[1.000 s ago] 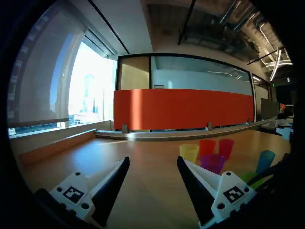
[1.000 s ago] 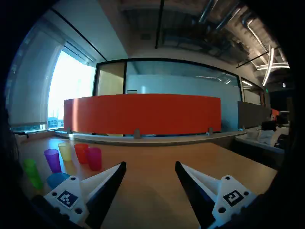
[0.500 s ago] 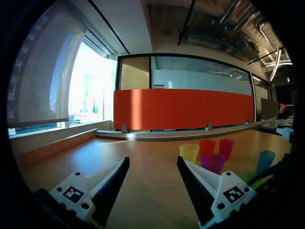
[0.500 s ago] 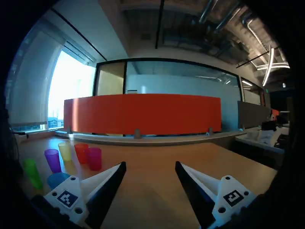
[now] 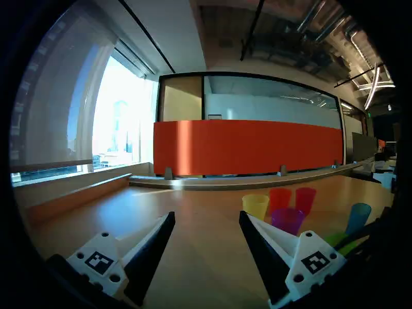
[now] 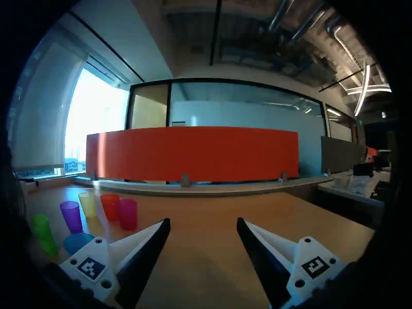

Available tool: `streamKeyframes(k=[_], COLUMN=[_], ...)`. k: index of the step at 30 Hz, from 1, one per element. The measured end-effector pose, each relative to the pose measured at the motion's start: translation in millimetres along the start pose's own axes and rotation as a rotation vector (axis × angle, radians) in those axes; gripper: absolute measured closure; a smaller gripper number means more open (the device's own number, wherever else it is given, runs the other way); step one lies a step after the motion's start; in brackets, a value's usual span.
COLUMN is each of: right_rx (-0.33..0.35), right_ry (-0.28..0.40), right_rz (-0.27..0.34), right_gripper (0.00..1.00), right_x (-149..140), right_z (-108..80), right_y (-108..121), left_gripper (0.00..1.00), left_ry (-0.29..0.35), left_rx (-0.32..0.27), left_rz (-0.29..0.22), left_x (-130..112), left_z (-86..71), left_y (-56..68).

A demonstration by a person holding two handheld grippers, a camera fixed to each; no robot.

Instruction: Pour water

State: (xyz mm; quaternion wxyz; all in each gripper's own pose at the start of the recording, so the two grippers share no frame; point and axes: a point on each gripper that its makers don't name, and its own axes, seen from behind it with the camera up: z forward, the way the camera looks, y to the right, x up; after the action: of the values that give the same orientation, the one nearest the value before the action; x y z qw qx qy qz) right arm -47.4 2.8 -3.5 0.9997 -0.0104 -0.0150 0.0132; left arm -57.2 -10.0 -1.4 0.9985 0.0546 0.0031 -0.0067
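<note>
Nothing's moved in the last sec, far as I can see: left claw (image 5: 206,213), right claw (image 6: 203,220), cups (image 5: 287,219) near the orange partition (image 5: 247,147), no shift.

The hand-held gripper (image 5: 206,234) gapes over the table (image 5: 206,206) beside coloured cups (image 5: 280,201).

Six translucent plastic cups stand upright, mouths up, in a loose cluster on the wooden table (image 6: 206,247). In the right gripper view, the yellow cup (image 6: 87,204), red cup (image 6: 109,206) and pink cup (image 6: 127,214) form a back row close together, with the pink one overlapping the red. The purple cup (image 6: 70,216) stands just in front of the yellow one. Nearest the camera are the tall green cup (image 6: 44,234) and the blue cup (image 6: 76,240), whose lower part is hidden. Whether any cup holds water cannot be told.
</note>
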Motion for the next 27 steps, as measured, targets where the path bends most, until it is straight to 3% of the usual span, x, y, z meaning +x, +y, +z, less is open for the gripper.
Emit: streamKeyframes(k=[27], right_rx=[0.000], right_ry=[0.000], right_rz=[-0.001], right_gripper=[0.00], right_x=[-0.5], right_z=[-0.1], right_y=[0.2], left_gripper=[0.08], left_ry=[-0.001], left_rx=[-0.001], left_rz=[0.000], left_x=[3.3], left_z=[-0.6], left_y=[-0.5])
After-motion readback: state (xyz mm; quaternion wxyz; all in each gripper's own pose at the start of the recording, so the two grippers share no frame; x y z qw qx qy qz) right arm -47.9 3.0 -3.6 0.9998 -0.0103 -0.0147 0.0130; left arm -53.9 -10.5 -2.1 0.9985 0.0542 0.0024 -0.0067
